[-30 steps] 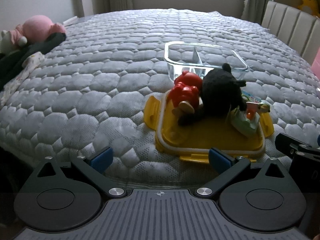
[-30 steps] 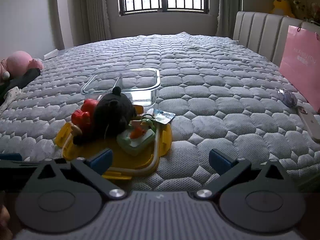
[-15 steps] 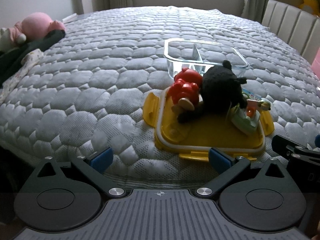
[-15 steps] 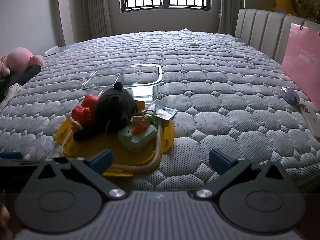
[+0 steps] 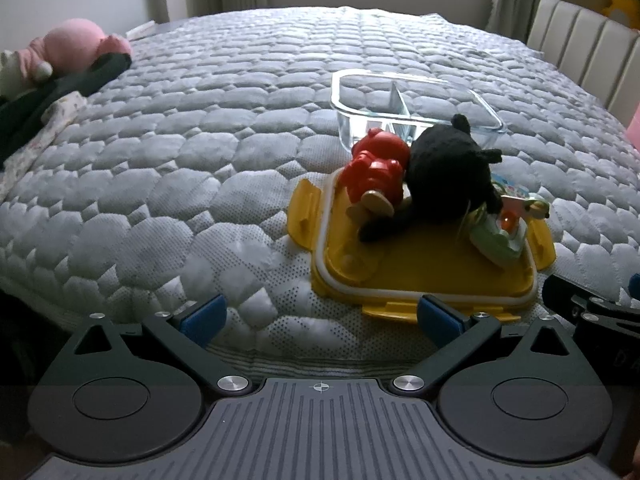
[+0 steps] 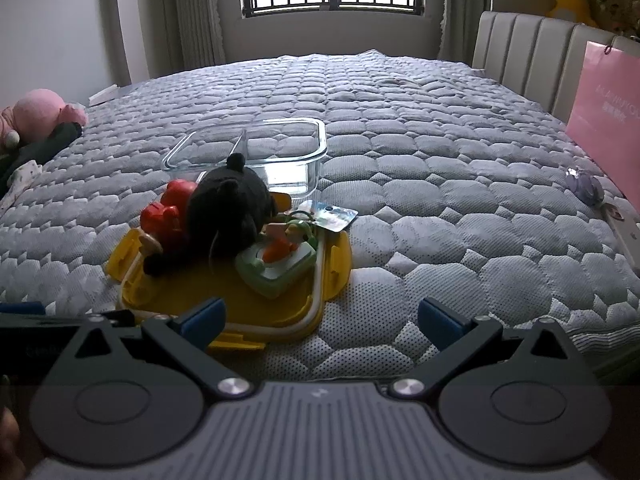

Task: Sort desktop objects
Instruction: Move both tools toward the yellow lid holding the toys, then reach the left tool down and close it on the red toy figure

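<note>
A yellow lid (image 5: 420,276) (image 6: 192,296) lies on the grey quilted bed. On it lie a red toy figure (image 5: 376,174) (image 6: 166,214), a black plush (image 5: 448,172) (image 6: 228,216) and a small green toy with an orange piece (image 5: 500,232) (image 6: 276,266). A clear glass divided container (image 5: 408,100) (image 6: 256,152) stands just behind the lid. My left gripper (image 5: 320,316) is open and empty, in front of the lid's left part. My right gripper (image 6: 320,318) is open and empty, in front of the lid's right edge.
A pink plush (image 5: 76,46) (image 6: 40,110) and dark clothes (image 5: 48,96) lie at the bed's left side. A pink paper bag (image 6: 608,108), a small purple object (image 6: 584,184) and a white bar (image 6: 628,236) are at the right. A padded headboard (image 6: 528,56) is beyond.
Both grippers have moved slightly forward and up toward the lid. The toys have not moved, and both grippers stay open.
</note>
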